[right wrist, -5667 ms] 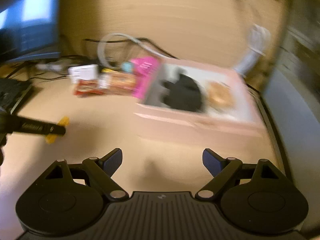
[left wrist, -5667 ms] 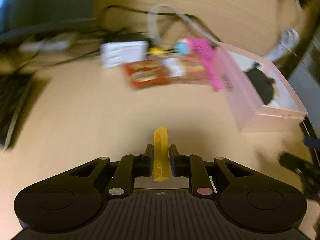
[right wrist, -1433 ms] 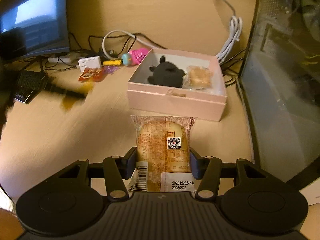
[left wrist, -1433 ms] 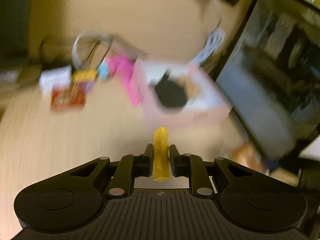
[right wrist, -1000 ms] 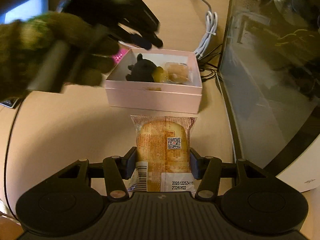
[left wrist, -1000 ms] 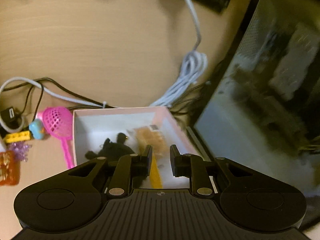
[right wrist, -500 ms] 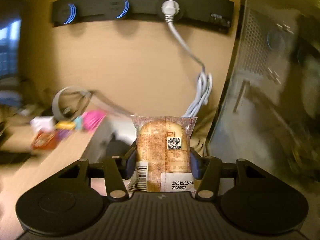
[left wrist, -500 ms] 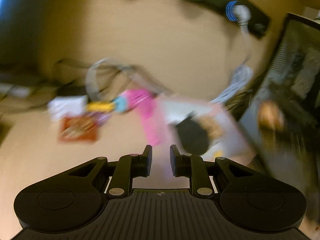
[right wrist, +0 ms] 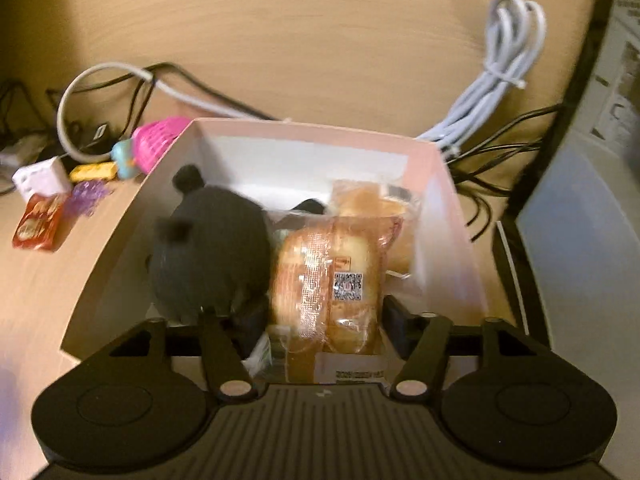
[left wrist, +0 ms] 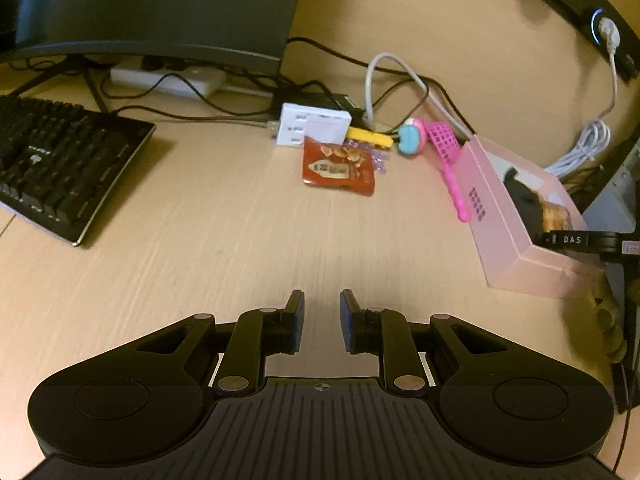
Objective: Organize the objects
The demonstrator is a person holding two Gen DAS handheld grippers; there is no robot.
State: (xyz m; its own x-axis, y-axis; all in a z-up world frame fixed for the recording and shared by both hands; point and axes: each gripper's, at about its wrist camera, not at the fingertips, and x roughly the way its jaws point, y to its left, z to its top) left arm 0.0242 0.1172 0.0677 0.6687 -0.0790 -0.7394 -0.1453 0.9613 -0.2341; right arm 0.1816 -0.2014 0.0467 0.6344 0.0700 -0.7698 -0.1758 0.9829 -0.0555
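The wrapped bread packet (right wrist: 326, 280) sits low in the pink box (right wrist: 452, 204), at 6 o'clock in the right wrist view, between the black plush toy (right wrist: 208, 256) at its 9 o'clock and another wrapped bun (right wrist: 372, 200) at 12. The right gripper (right wrist: 324, 320) straddles it, jaws wide on either side; whether the pads touch the wrapper I cannot tell, likely mid-release so it drops into the free gap. The left gripper (left wrist: 321, 316) hangs empty above the wooden desk (left wrist: 200, 240), jaws narrowly parted. Loose items wait at its 12 o'clock: red snack packet (left wrist: 338, 166), pink scoop (left wrist: 448, 152), yellow brick (left wrist: 368, 136). A keyboard (left wrist: 56, 164) lies at 10, a monitor behind
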